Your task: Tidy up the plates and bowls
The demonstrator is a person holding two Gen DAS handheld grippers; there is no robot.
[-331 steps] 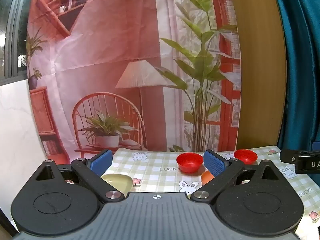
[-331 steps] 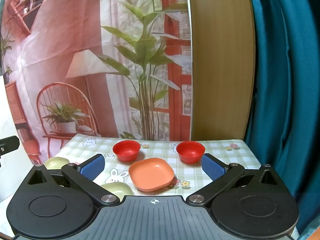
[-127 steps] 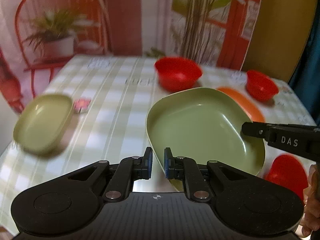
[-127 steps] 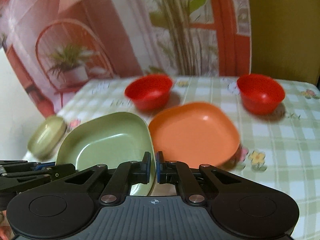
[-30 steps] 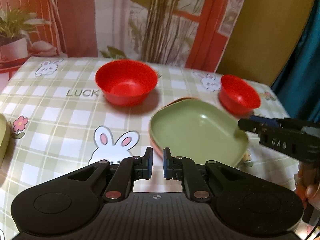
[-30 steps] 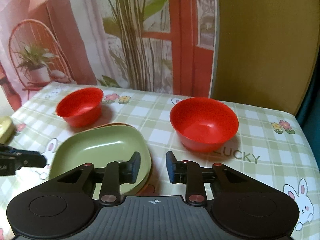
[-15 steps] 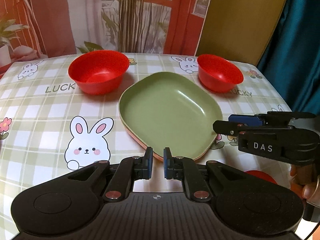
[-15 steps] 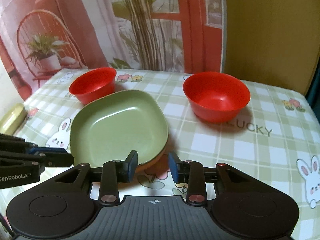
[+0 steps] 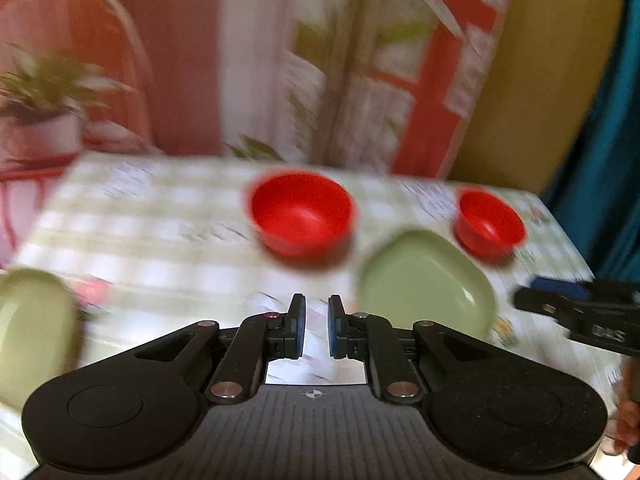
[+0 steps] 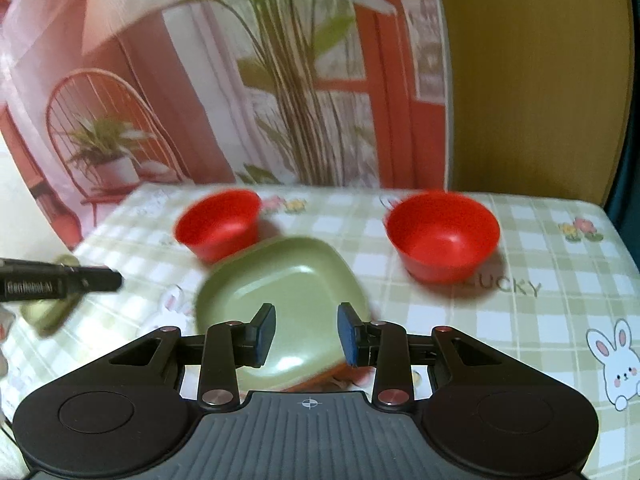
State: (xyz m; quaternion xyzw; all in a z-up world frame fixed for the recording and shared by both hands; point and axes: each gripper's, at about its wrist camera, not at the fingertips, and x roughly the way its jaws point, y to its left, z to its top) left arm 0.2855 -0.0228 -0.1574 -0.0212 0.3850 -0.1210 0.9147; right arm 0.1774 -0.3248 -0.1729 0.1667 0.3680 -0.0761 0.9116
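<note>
Figure: both of my grippers above the checked tablecloth [image 10: 552,264]. My left gripper [image 9: 314,326] has its jaws nearly together with only a narrow slit between them, and nothing lies in that slit. My right gripper [image 10: 306,330] stands partly open and also holds nothing; the green plate [image 10: 284,292] shows through its gap, lying on the cloth just ahead. A sliver of an orange plate [image 10: 320,378] peeks from under the green plate's near edge, so I judge the two already stacked. The relation that matters next: the second green plate [image 9: 32,328] lies far to the left of my left gripper, near the table's left edge and well apart from the stack, so my left hand is the nearer one to fetch it. Its long axis I cannot tell through the motion blur. The left view shows that plate broadly; the right view shows only a scrap behind the left gripper's finger. Two red bowls [image 10: 218,222] [image 10: 442,236] sit apart behind the stack, the right view sharper.
</note>
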